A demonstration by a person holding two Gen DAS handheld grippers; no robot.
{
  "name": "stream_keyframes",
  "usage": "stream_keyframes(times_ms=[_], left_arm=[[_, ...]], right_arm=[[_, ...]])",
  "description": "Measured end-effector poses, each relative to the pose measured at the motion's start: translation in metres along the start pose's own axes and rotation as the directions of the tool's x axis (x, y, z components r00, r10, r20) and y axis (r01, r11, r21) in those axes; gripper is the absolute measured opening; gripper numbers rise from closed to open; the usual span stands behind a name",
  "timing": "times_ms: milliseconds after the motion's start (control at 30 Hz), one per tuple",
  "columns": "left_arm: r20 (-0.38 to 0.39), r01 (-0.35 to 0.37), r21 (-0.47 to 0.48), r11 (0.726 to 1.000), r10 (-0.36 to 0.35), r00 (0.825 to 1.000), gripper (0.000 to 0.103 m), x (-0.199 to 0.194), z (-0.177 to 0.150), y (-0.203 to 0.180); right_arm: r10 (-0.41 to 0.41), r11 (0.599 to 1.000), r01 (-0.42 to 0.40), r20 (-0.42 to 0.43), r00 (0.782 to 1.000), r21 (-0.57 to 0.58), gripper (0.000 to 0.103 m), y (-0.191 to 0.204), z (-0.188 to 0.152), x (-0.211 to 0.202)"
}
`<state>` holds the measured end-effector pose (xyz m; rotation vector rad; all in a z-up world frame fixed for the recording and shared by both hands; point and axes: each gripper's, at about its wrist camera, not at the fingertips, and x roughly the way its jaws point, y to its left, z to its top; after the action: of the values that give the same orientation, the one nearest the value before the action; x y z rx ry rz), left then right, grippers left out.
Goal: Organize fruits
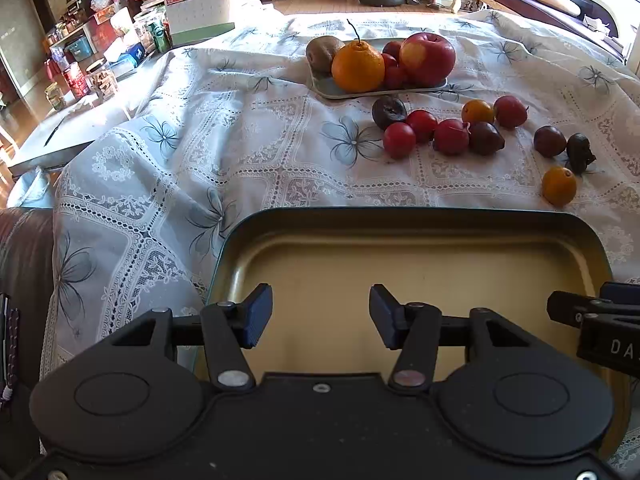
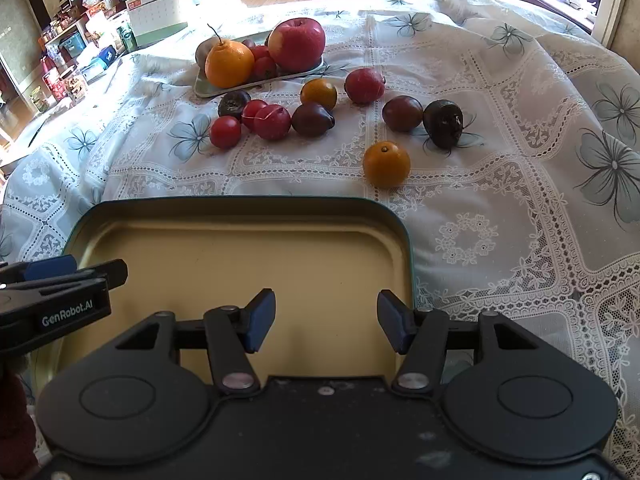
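Note:
An empty gold metal tray (image 1: 420, 256) (image 2: 240, 248) lies on the lace tablecloth just ahead of both grippers. My left gripper (image 1: 320, 316) is open and empty above the tray's near side. My right gripper (image 2: 326, 320) is open and empty above the tray's right near corner. Beyond the tray lie several loose small fruits: red ones (image 1: 451, 136) (image 2: 272, 121), dark ones (image 1: 389, 111) (image 2: 443, 122) and small oranges (image 1: 559, 185) (image 2: 386, 163). A pale plate (image 1: 340, 90) (image 2: 208, 88) farther back holds an apple (image 1: 428, 58) (image 2: 297, 43), a large orange (image 1: 357, 67) (image 2: 229, 62) and a kiwi (image 1: 322, 53).
The tablecloth (image 1: 240, 140) drapes over the left table edge. A desk calendar (image 1: 200, 10) and cluttered shelves (image 1: 80, 48) stand at the far left. The right gripper's body (image 1: 600, 328) shows at the left view's right edge; the left gripper's body (image 2: 52, 300) shows at the right view's left edge.

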<state>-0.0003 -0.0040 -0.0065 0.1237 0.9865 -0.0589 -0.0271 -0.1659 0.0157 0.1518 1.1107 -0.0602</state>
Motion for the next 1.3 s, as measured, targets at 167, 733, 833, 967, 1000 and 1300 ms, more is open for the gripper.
stream_keyframes(times_ms=[167,733,833,967,1000,1300], left_arm=[[-0.003,0.002,0.001,1.0,-0.002,1.0,0.059,0.0006,0.0003,0.0001],[-0.019,0.003,0.001,1.0,-0.003,1.0,0.059,0.0033,-0.0016,-0.0012],[-0.022,0.002,0.006,1.0,-0.002,1.0,0.059,0.0035,-0.003,-0.0021],[-0.027,0.004,0.01,1.0,-0.004,1.0,0.059,0.0043,-0.0014,-0.0033],[-0.029,0.003,0.011,1.0,-0.003,1.0,0.059,0.0046,-0.0016,-0.0035],[-0.037,0.003,0.015,1.0,-0.002,0.999,0.059,0.0045,-0.0003,-0.0039]], right_arm=[[0.001,1.0,-0.001,-0.001,1.0,-0.002,0.06,0.0004,-0.0005,0.0006],[-0.005,1.0,0.005,-0.009,1.0,-0.009,0.06,0.0009,-0.0002,0.0027],[-0.003,1.0,0.003,-0.012,1.0,-0.009,0.06,0.0003,0.0007,0.0027],[-0.005,1.0,0.005,-0.017,1.0,-0.013,0.06,0.0006,0.0011,0.0031],[-0.005,1.0,0.004,-0.018,1.0,-0.014,0.06,0.0007,0.0011,0.0036],[-0.006,1.0,0.005,-0.023,1.0,-0.024,0.06,0.0017,0.0012,0.0048]])
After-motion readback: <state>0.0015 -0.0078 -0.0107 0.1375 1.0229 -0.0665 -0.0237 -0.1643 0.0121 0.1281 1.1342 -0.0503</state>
